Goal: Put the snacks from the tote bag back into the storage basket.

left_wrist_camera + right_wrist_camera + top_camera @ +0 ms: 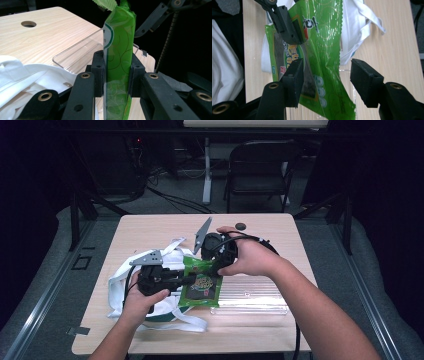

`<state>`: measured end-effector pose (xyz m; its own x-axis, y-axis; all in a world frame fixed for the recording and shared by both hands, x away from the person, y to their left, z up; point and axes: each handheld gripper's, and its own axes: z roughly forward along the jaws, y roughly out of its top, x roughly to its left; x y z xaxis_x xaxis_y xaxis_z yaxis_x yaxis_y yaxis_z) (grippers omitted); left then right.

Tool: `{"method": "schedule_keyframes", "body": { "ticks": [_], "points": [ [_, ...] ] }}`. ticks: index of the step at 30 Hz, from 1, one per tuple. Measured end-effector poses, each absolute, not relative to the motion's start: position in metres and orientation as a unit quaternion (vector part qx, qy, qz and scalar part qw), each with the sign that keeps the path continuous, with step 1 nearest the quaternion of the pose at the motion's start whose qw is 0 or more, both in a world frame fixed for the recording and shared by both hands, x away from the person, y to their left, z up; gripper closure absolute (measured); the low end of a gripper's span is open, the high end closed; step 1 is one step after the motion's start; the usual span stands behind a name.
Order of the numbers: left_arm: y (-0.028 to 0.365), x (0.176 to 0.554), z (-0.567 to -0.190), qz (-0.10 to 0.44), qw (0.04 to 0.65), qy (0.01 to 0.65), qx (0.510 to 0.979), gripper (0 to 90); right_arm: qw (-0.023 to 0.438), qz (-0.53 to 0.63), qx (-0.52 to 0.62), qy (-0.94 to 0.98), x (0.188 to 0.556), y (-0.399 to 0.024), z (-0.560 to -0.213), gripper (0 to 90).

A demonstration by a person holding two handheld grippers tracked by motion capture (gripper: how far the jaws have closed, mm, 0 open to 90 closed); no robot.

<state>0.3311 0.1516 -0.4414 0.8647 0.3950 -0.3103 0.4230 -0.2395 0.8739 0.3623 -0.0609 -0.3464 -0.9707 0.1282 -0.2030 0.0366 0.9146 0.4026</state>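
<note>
A green snack packet (200, 285) hangs over the middle of the table. My left gripper (189, 280) is shut on it; in the left gripper view both pads clamp the packet (118, 50) edge-on, left gripper (116, 75). My right gripper (209, 264) hovers at the packet's far end. Seen from the right gripper view, the right gripper (325, 72) stands open with the packet (322, 37) between and beyond its pads, the left pad close against the film. The left gripper's black jaw grips the packet higher up in that view.
A white cloth bag (120, 285) lies crumpled under my left hand. A clear plastic tray (250, 297) sits to the right of the packet. A round hole (241, 226) marks the table's far edge. A folding chair (260, 165) stands beyond the table (150, 227).
</note>
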Motion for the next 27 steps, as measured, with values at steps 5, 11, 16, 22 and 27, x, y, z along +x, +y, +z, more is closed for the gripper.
{"method": "schedule_keyframes", "body": {
  "ticks": [5, 11, 16, 22, 27],
  "points": [
    [0.15, 0.33, -0.44, -0.012, 0.561, 0.251, 0.789, 72.6, 0.103, 0.194, 0.039, 0.975, 0.363, -0.059, -0.351, 45.3],
    [0.149, 0.328, -0.439, -0.006, 0.562, 0.245, 0.79, 72.6, 0.081, 0.186, 0.037, 0.979, 0.363, -0.058, -0.356, 47.9],
    [0.148, 0.328, -0.439, -0.002, 0.559, 0.24, 0.794, 72.6, 0.068, 0.184, 0.038, 0.98, 0.364, -0.058, -0.36, 50.4],
    [0.147, 0.327, -0.439, 0.003, 0.56, 0.234, 0.795, 72.6, 0.054, 0.178, 0.036, 0.982, 0.364, -0.057, -0.361, 56.7],
    [0.147, 0.327, -0.44, 0.003, 0.563, 0.233, 0.793, 72.6, 0.045, 0.179, 0.033, 0.982, 0.365, -0.057, -0.361, 60.9]
  ]
}}
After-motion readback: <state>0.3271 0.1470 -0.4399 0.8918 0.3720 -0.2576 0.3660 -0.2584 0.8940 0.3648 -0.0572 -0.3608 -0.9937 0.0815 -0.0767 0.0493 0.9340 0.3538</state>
